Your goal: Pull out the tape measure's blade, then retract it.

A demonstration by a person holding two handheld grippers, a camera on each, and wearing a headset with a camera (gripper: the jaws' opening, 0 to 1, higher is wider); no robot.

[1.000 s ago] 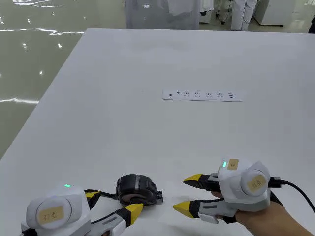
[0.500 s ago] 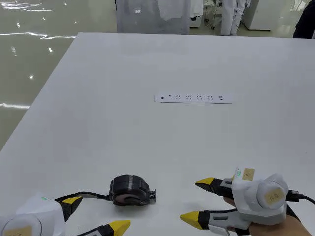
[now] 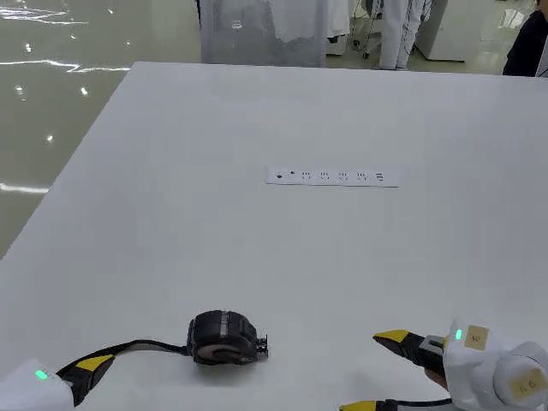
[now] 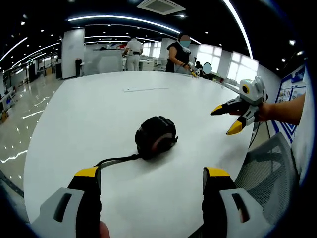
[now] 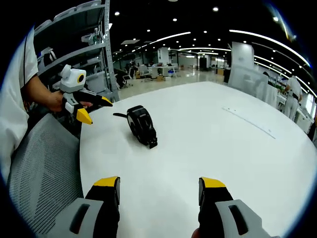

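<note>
Flanking the black tape measure (image 3: 224, 338), the left gripper (image 4: 151, 173) and right gripper (image 5: 159, 181) hover at the near edge of the white worktop (image 3: 257, 111), fingers spread on both, gripping nothing. Tape measure lies between them, nearer the left, its strap (image 3: 145, 347) trailing left. Power strip (image 3: 332, 177) lies farther back.

- Your headset looks forward and down over the table (image 3: 171, 171) from its near edge.
- Both gripper views sit low, near the tape measure (image 4: 156, 137), which all three share.
</note>
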